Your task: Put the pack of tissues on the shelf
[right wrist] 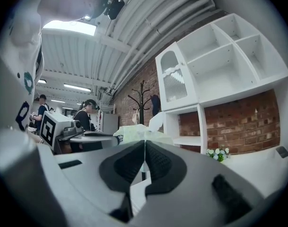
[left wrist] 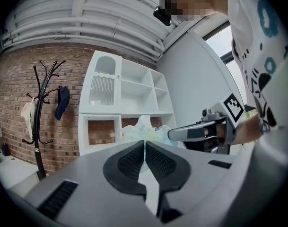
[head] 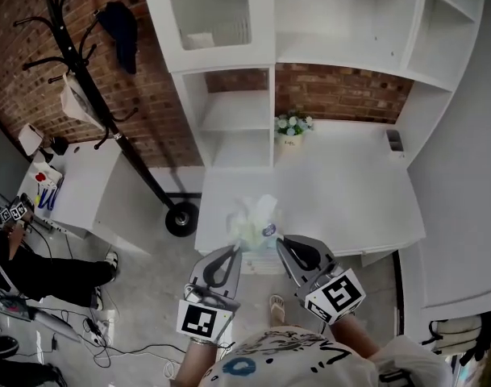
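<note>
Pack of tissues at the near edge of the white desk, below the open shelf unit, with the left gripper and the right gripper each pinching a near corner of its wrapper, jaws pressed almost together.

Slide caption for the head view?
Left gripper and right gripper, jaws together, flank the tissue pack at the desk edge; shelf beyond.

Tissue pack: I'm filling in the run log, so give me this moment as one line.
left gripper: shut, empty | right gripper: shut, empty | tissue pack: between them, by desk front, not shelved
</note>
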The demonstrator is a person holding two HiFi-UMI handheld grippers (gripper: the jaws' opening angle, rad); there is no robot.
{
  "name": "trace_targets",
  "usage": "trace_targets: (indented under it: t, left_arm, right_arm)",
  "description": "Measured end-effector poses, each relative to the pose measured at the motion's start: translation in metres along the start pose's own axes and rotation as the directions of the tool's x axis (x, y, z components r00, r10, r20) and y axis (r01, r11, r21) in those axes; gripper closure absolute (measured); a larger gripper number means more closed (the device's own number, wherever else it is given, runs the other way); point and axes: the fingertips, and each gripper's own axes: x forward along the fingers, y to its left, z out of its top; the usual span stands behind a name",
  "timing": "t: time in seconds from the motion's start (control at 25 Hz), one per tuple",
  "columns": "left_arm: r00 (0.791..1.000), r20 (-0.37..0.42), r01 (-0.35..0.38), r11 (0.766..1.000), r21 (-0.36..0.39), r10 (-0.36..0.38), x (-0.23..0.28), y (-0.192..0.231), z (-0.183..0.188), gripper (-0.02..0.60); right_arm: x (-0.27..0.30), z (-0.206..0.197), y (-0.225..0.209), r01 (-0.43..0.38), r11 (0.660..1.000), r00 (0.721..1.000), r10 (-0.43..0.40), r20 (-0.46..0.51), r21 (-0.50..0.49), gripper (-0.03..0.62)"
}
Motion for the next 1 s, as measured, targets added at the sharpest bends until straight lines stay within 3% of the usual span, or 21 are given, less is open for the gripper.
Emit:
trace_targets:
  t: [0.64, 0.84, 1.0]
  left_arm:
    - [0.992, -0.083, -0.094, 0.995, -0.014, 0.093, 0.092, 0.068, -0.045, 0.563]
    - [0.990, -0.088, -0.113, 0.991, -0.071, 0.106, 0.113, 0.096, -0.061, 0.563]
    - [0.988, -0.120, -0.101, 0.993, -0.054, 0.094, 0.128, 0.116, -0.076, 0.563]
  right_arm:
    - [0.091, -0.034, -0.083, -0.085, 0.995, 0.995, 0.088, -0.051, 0.059, 0.566]
    - [0.117, -0.049, -0.094, -0.107, 0.991, 0.991, 0.113, -0.075, 0.075, 0.566]
    - [0.142, -0.058, -0.107, -0.102, 0.991, 0.990, 0.110, -0.087, 0.086, 0.566]
